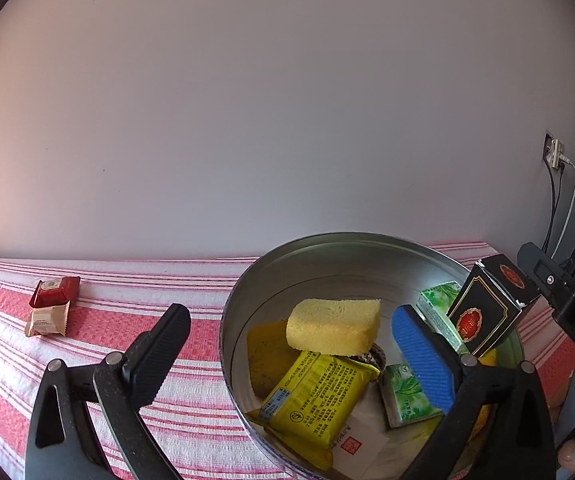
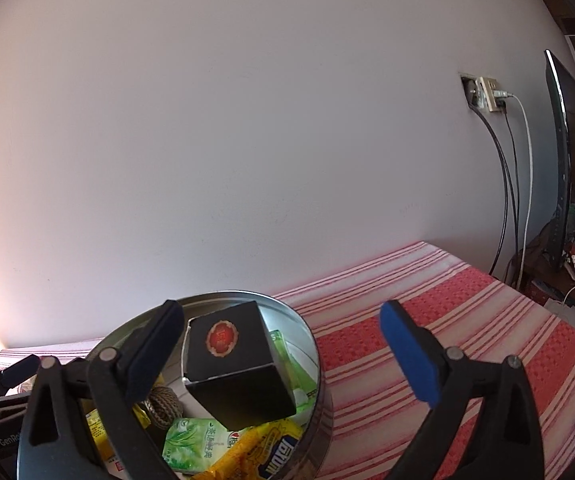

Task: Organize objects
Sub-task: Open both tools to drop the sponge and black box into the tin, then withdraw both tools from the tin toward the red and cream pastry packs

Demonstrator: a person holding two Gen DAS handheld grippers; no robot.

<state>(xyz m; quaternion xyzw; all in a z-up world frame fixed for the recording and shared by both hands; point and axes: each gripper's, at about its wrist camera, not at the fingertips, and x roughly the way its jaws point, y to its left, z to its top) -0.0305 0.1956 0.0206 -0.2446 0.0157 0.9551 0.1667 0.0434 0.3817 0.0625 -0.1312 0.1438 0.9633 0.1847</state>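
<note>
A round metal tin (image 1: 243,292) stands on a red-and-white striped cloth and holds a yellow sponge (image 1: 333,326), yellow packets (image 1: 315,396), green tissue packs (image 1: 405,398) and a black box with a red seal (image 1: 483,314). My left gripper (image 1: 291,344) is open, straddling the tin's left rim, and empty. In the right wrist view the black box (image 2: 233,364) rests tilted in the tin (image 2: 319,364). My right gripper (image 2: 283,352) is open around it, with neither finger pressing on it.
A red packet and a beige packet (image 1: 49,306) lie on the cloth at far left. The striped cloth (image 2: 467,320) stretches right of the tin. A wall socket with cables (image 2: 491,94) and a dark monitor (image 2: 563,160) stand at the right.
</note>
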